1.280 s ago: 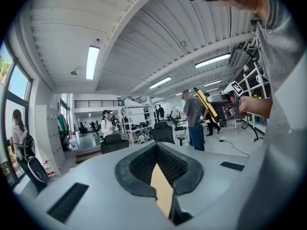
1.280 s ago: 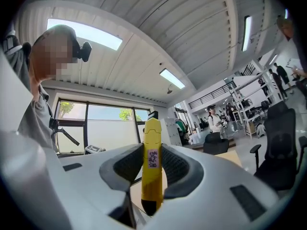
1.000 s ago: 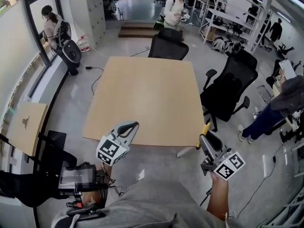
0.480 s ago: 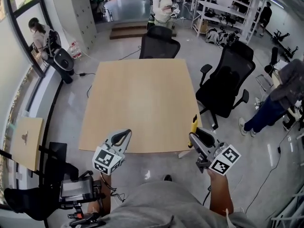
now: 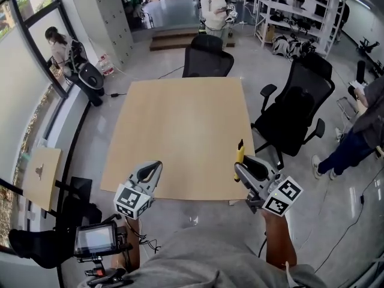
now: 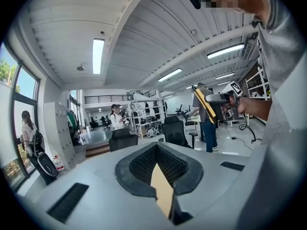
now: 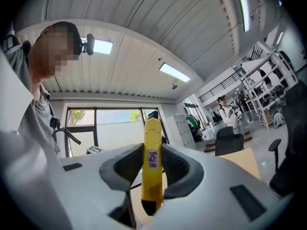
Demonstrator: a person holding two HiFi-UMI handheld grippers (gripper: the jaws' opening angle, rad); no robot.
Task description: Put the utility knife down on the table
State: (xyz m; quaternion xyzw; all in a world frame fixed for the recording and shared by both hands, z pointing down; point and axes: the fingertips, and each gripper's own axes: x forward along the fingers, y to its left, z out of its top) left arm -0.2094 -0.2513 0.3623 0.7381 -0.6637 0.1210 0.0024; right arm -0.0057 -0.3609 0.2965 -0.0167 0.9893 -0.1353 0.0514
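Observation:
A yellow utility knife (image 5: 240, 152) stands up out of my right gripper (image 5: 245, 165), which is shut on it just over the near right edge of the bare wooden table (image 5: 180, 125). In the right gripper view the knife (image 7: 152, 166) sits clamped between the black pads, tip pointing up, with the table (image 7: 244, 159) behind it. My left gripper (image 5: 150, 170) hovers at the table's near left edge, its jaws together with nothing between them (image 6: 160, 176). From the left gripper view, the knife (image 6: 201, 104) shows at the right, held up in the other gripper.
Black office chairs stand at the far end (image 5: 207, 62) and the right side (image 5: 300, 110) of the table. People stand at the back, by the window at the left, and at the right edge (image 5: 366, 119). A screen on a stand (image 5: 96, 239) is at the lower left.
My right gripper has carried the knife forward, from off the near right corner to over the table's edge. The left gripper stays near the front edge, still shut.

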